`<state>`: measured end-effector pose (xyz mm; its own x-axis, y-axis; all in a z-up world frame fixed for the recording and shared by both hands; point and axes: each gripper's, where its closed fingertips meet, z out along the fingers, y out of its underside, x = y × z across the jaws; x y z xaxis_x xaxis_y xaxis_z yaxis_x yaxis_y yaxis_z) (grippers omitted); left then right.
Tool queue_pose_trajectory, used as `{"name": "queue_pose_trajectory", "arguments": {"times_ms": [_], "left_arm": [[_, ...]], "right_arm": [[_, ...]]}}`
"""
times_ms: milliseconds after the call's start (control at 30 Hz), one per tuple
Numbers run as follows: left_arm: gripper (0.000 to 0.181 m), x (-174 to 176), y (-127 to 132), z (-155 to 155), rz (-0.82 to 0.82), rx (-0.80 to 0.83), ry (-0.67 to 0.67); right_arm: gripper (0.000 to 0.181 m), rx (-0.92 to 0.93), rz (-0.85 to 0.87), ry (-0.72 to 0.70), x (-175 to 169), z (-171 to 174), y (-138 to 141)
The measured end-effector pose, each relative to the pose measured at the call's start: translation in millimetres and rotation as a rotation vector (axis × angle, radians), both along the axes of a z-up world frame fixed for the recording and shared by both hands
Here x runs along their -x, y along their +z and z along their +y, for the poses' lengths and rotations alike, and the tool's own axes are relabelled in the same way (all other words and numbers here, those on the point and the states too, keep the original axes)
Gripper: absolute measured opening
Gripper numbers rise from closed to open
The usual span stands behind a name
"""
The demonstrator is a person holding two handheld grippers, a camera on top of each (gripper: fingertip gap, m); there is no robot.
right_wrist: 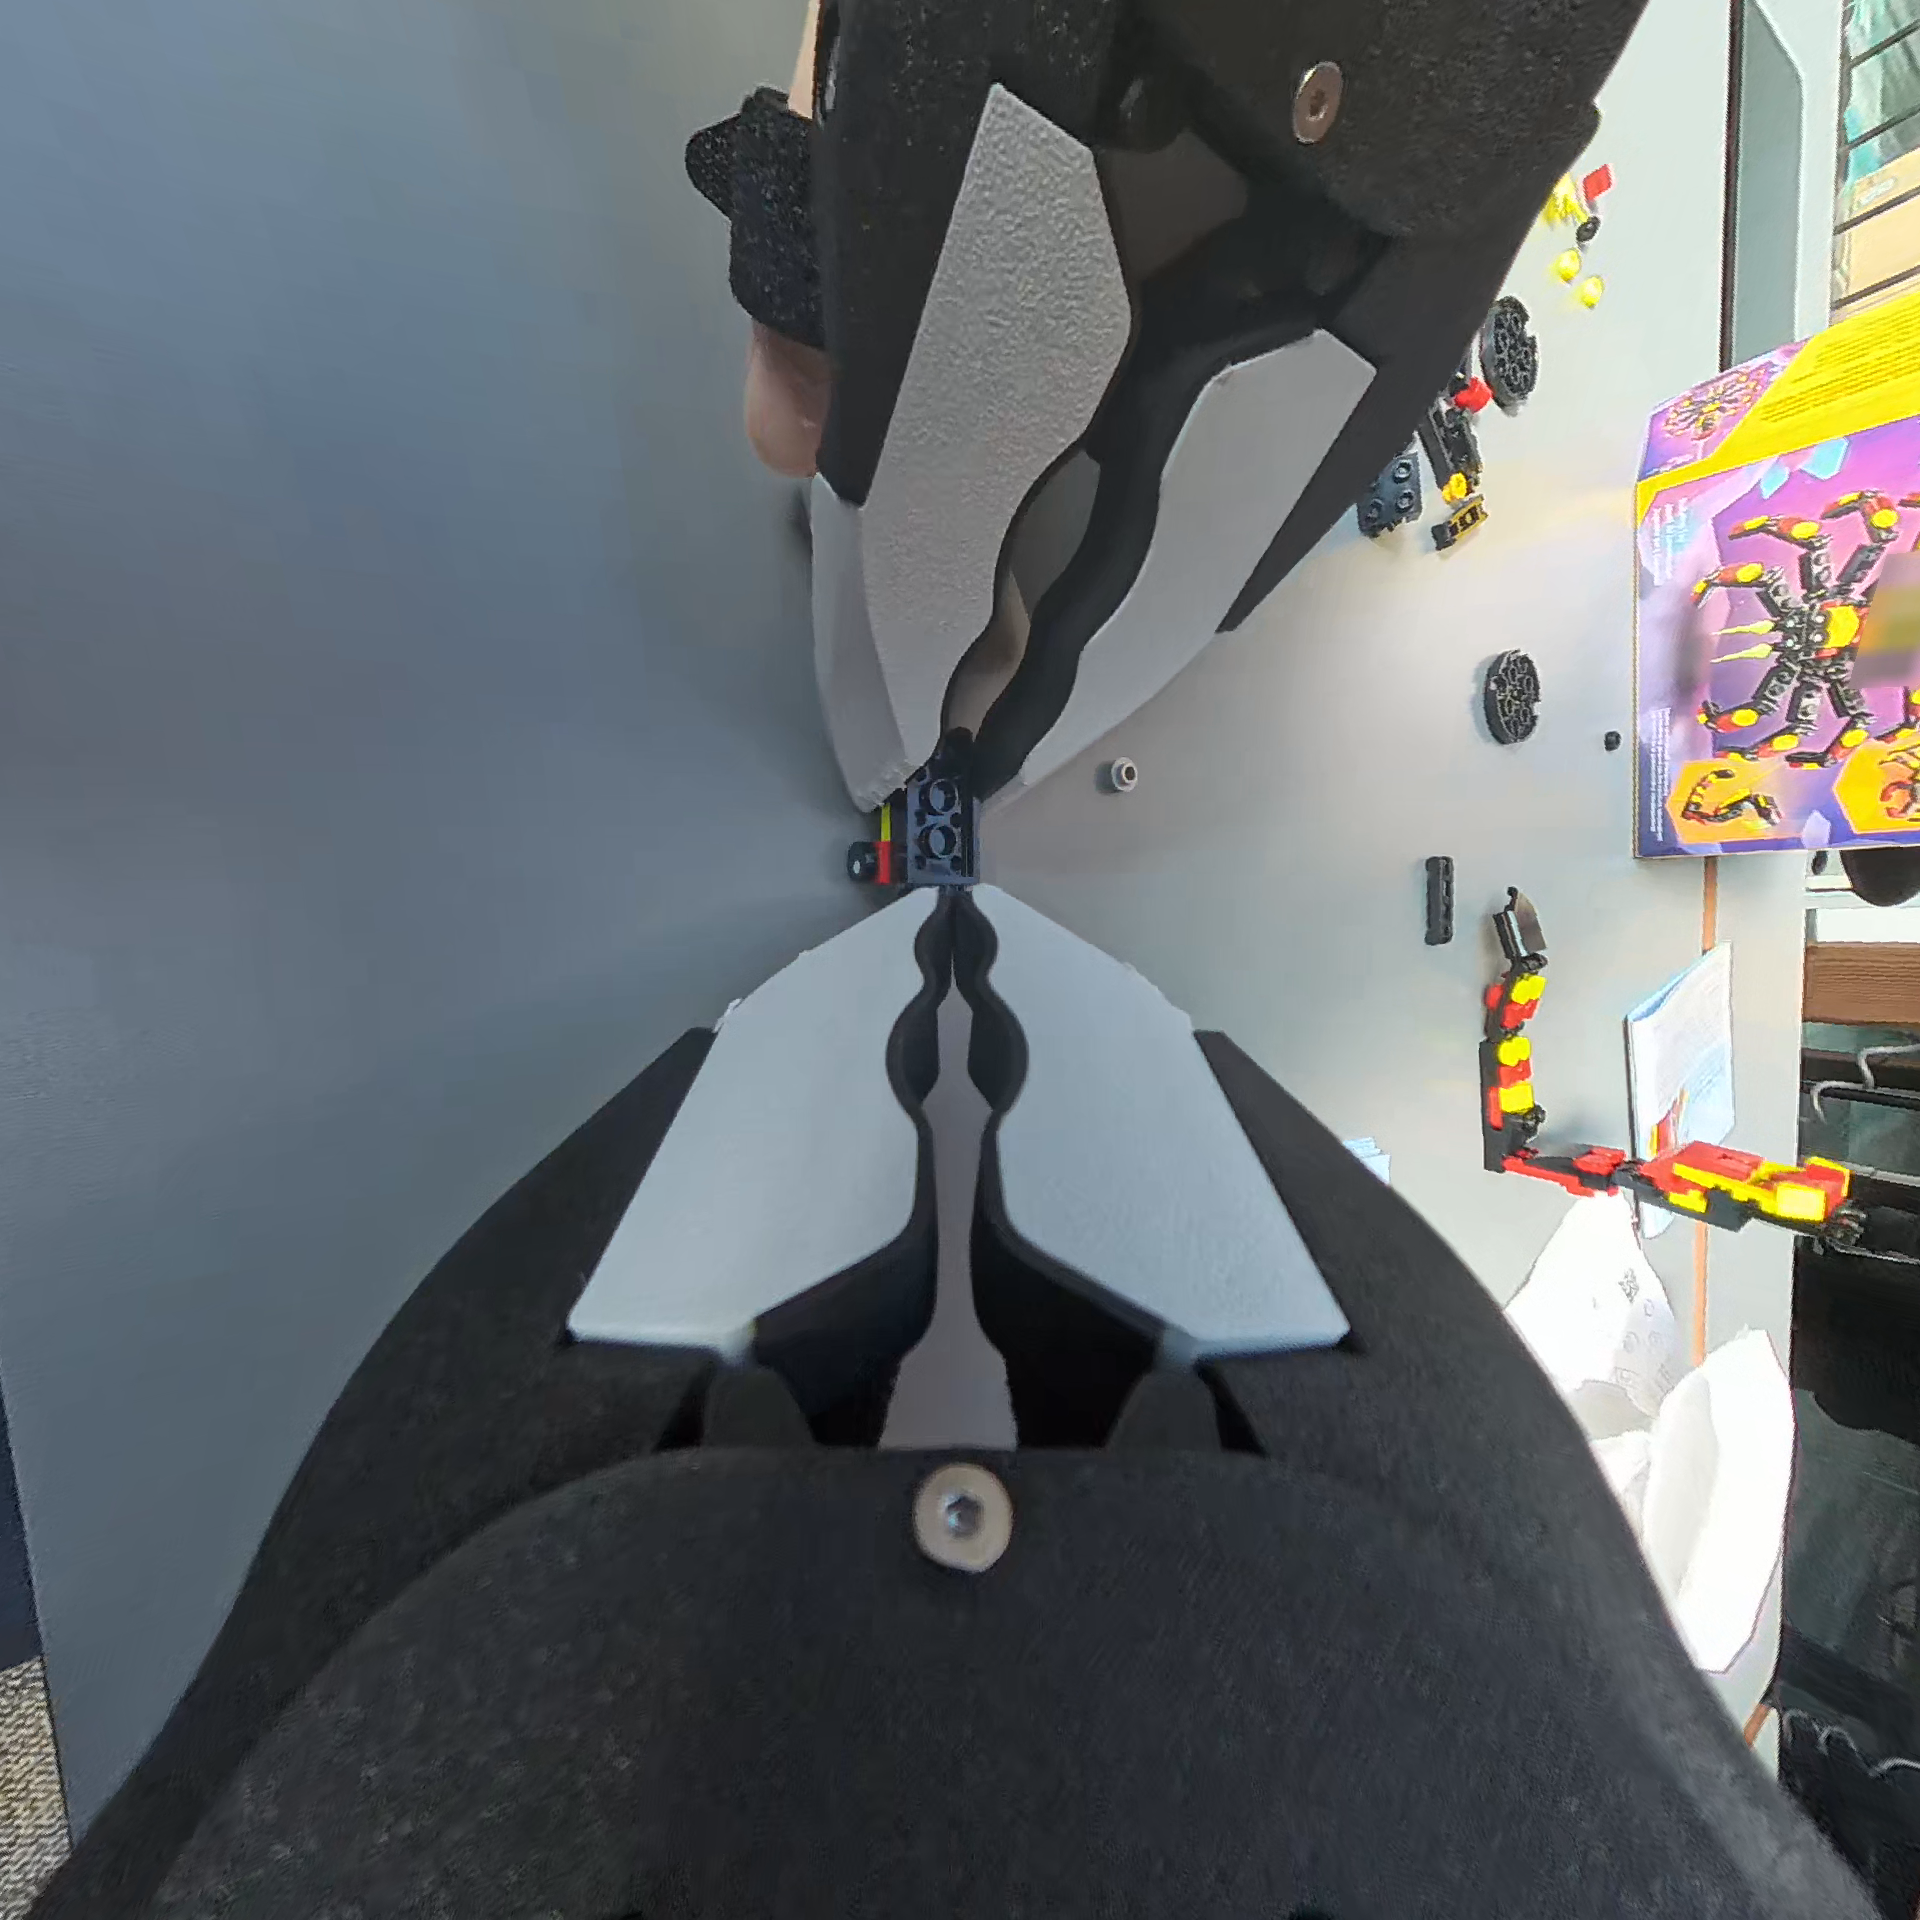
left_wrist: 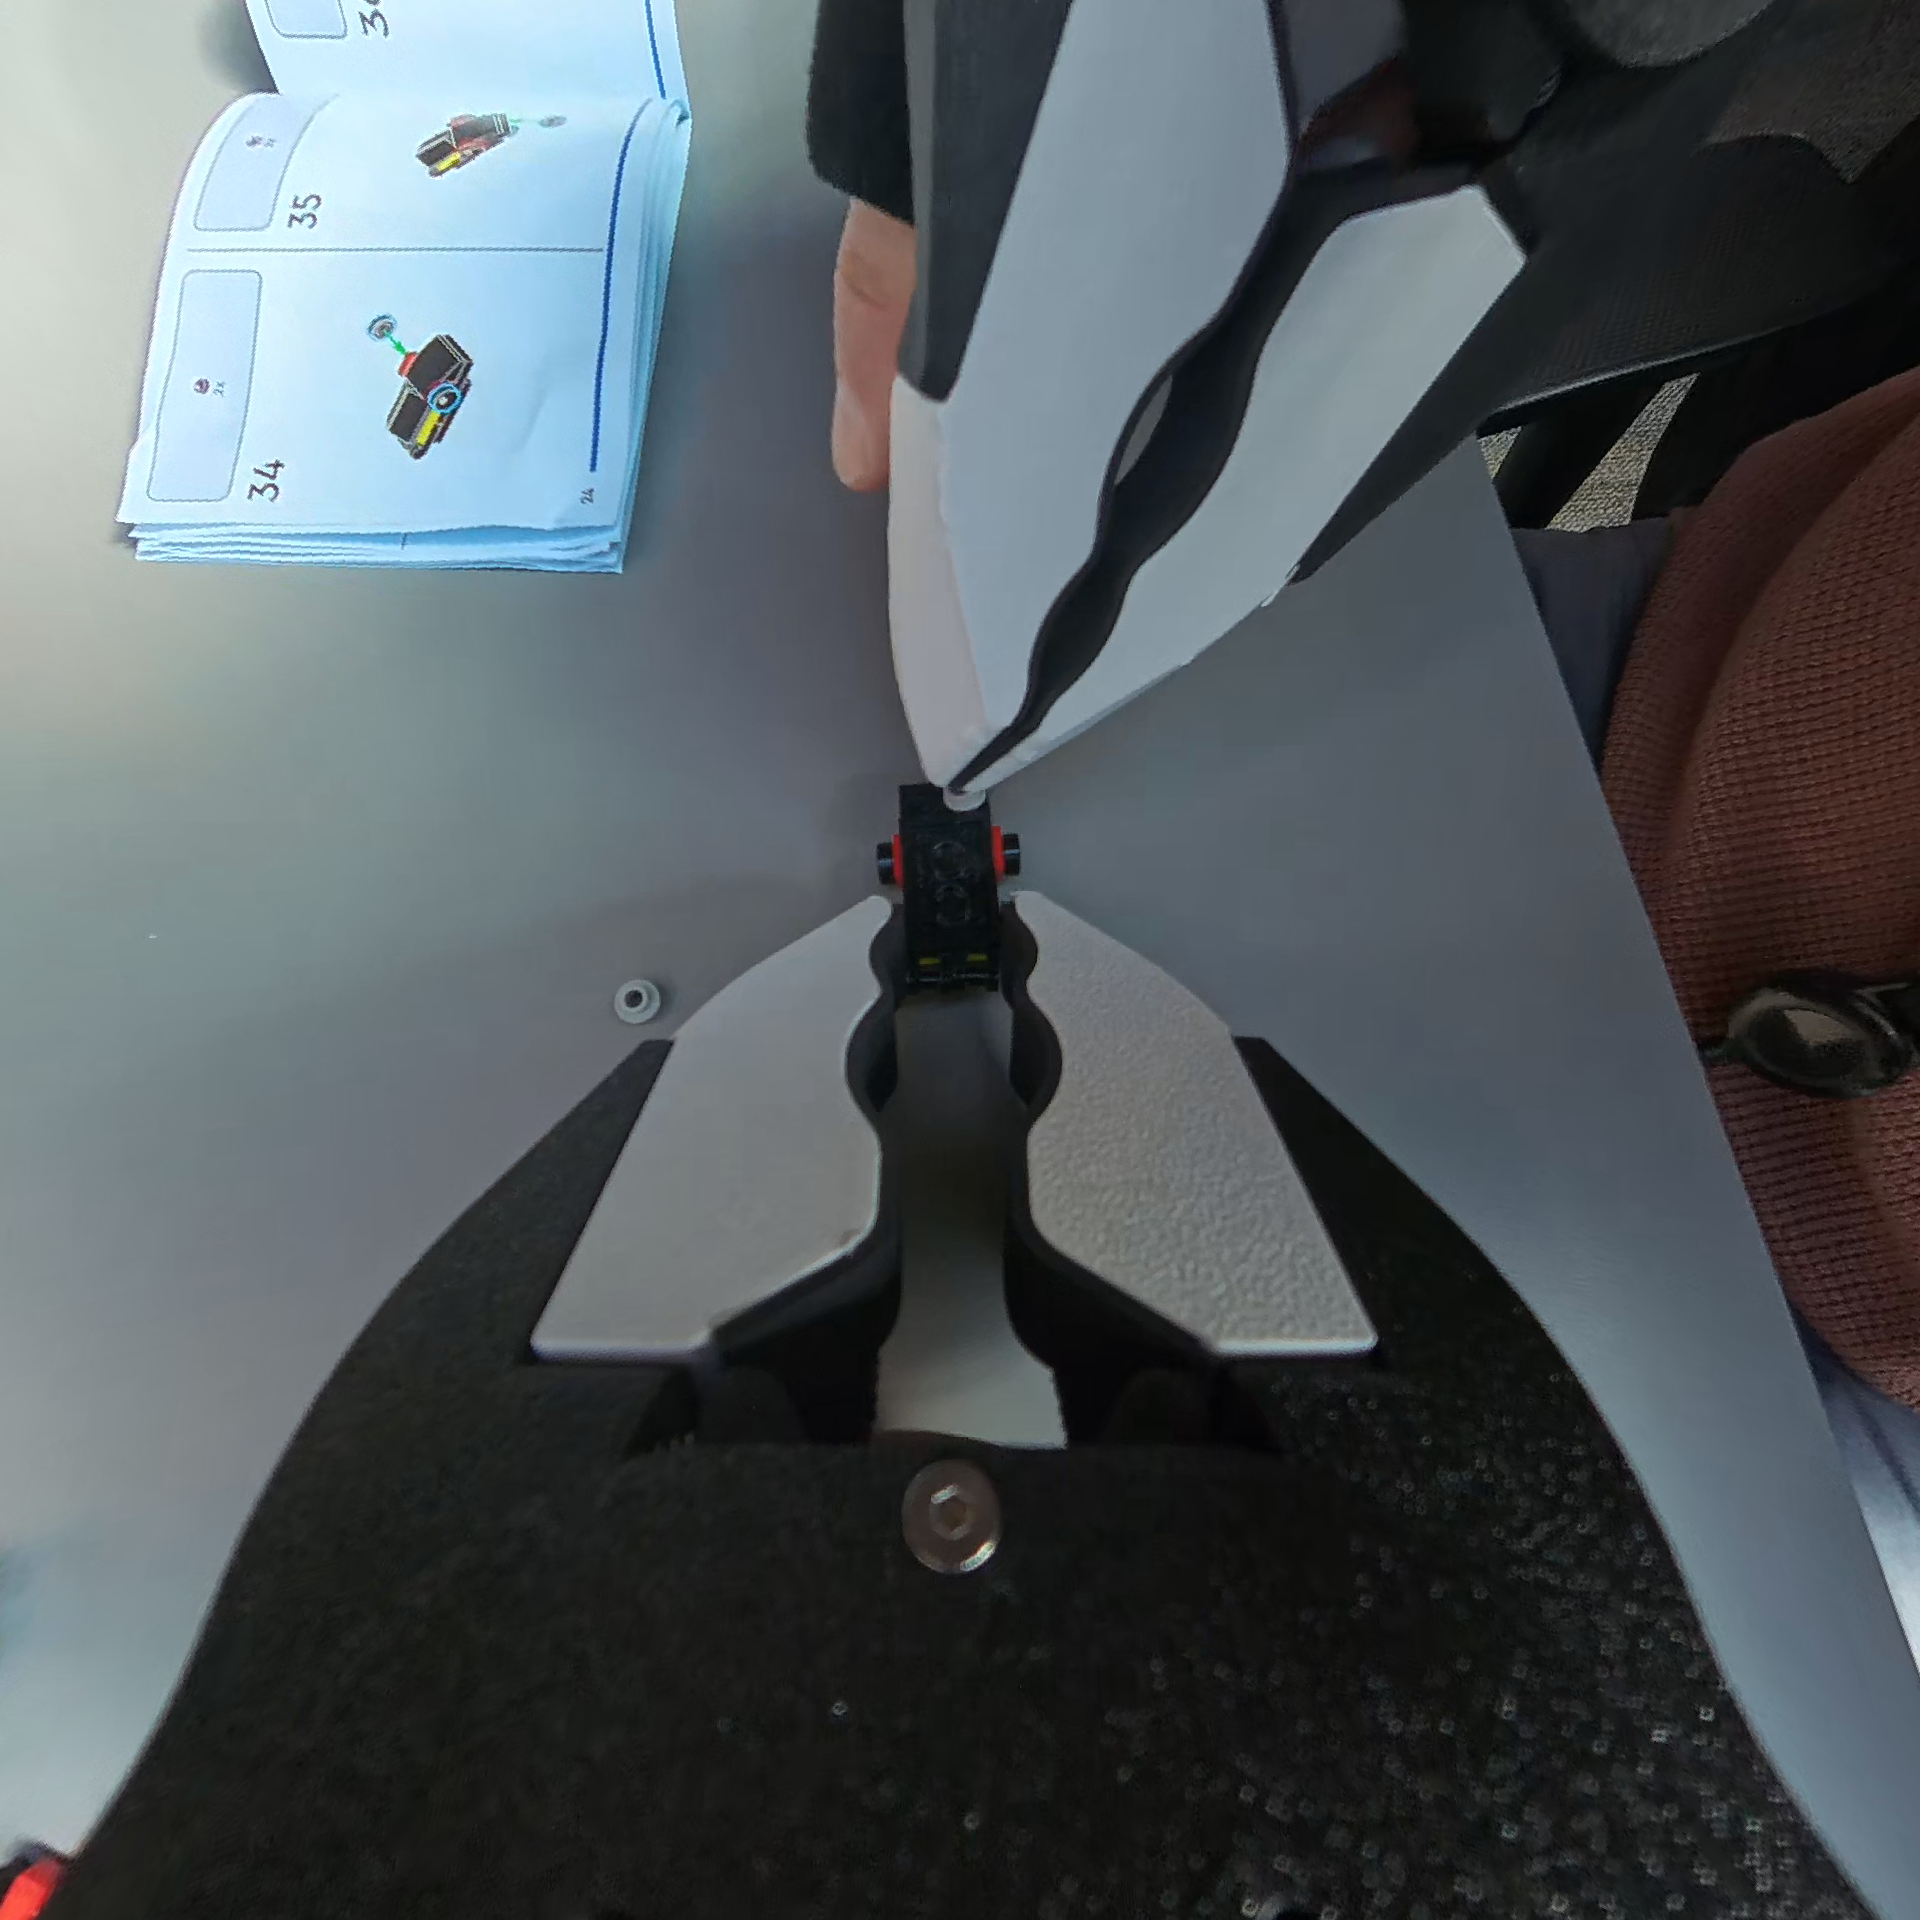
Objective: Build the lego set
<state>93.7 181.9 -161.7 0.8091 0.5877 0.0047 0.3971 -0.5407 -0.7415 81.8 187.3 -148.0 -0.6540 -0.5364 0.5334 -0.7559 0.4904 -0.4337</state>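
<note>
Small black block pinched between two hand-held grippers over the grey surface.

Left hand-held gripper is clamped on the block's near end; block is black w/ red pegs on both sides & yellow bits near the tips. Right hand-held gripper comes in from the far side, tips clenched on a tiny pale round stud pressed at the block's far end. In right wrist view the same block sits just past the right hand-held gripper, whose tips are squeezed together, w/ the left hand-held gripper gripping it from the far side. A loose grey stud lies on the surface left of the block. Booklet open far left. Right wrist view: box, loose pieces & a red-yellow leg on the right.
</note>
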Motion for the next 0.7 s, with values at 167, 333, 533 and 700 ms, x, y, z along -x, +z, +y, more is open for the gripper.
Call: {"name": "queue_pose_trajectory", "arguments": {"times_ms": [167, 333, 533, 700], "left_arm": [[0.017, 0.0, 0.0, 0.1, 0.0, 0.0, 0.0], [0.017, 1.3, 1.6, 1.5, 0.012, -0.006, 0.005], [0.017, 1.0, 1.2, 1.4, 0.012, 0.004, 0.014], [0.017, 0.4, 0.9, 1.7, 0.007, 0.01, 0.02]], "right_arm": [[0.0, -0.005, 0.004, 0.002, 0.0, 0.0, -0.5], [0.0, -0.012, 0.019, -0.006, 0.8, 0.4, -2.8], [0.0, -0.01, 0.039, -0.014, 0.8, 0.1, -2.6], [0.0, 0.044, 0.102, -0.021, -0.1, 0.8, -2.1]]}}
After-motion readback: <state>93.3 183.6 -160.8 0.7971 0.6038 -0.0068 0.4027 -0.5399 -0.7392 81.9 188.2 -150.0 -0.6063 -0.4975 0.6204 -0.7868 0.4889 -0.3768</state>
